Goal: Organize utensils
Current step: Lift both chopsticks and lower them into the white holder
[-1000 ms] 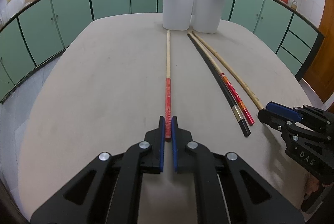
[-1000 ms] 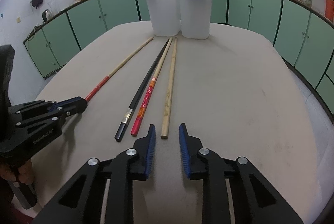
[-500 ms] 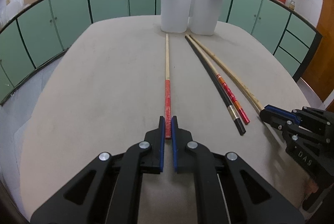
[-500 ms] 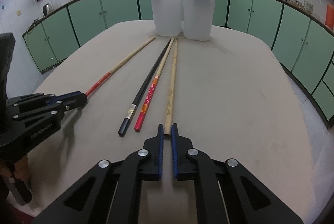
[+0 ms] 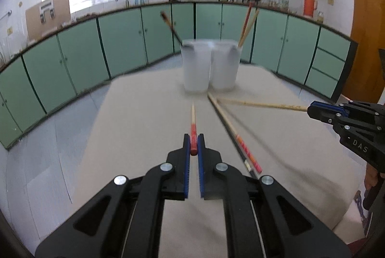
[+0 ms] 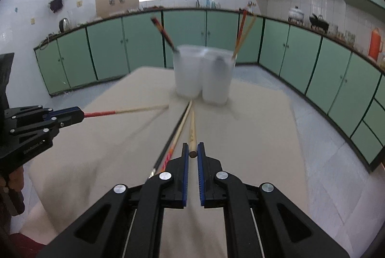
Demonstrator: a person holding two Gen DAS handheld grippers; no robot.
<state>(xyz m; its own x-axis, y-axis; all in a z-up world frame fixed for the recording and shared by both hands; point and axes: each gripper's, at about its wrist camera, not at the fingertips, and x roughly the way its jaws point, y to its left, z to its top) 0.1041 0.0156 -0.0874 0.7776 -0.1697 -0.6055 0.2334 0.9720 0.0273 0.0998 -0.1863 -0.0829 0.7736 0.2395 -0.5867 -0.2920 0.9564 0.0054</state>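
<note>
My left gripper (image 5: 193,146) is shut on the red end of a red-handled chopstick (image 5: 193,122) and holds it raised, pointing at two white cups (image 5: 195,68). It also shows in the right wrist view (image 6: 125,110). My right gripper (image 6: 192,152) is shut on the end of a plain wooden chopstick (image 6: 192,128), also lifted; it shows in the left wrist view (image 5: 262,104). A black chopstick (image 6: 176,127) and a red-patterned chopstick (image 5: 243,143) lie on the table. The cups (image 6: 189,72) hold a dark utensil and chopsticks.
The beige table (image 5: 134,128) ends just behind the cups. Green cabinets (image 5: 125,41) ring the room. An orange door (image 5: 363,24) stands at the right. The right gripper body (image 5: 356,130) is at the right in the left wrist view.
Both grippers have lifted their chopsticks off the table and tilted up, so both views now look level at the cups. The right gripper closed on the wooden chopstick a moment before.
</note>
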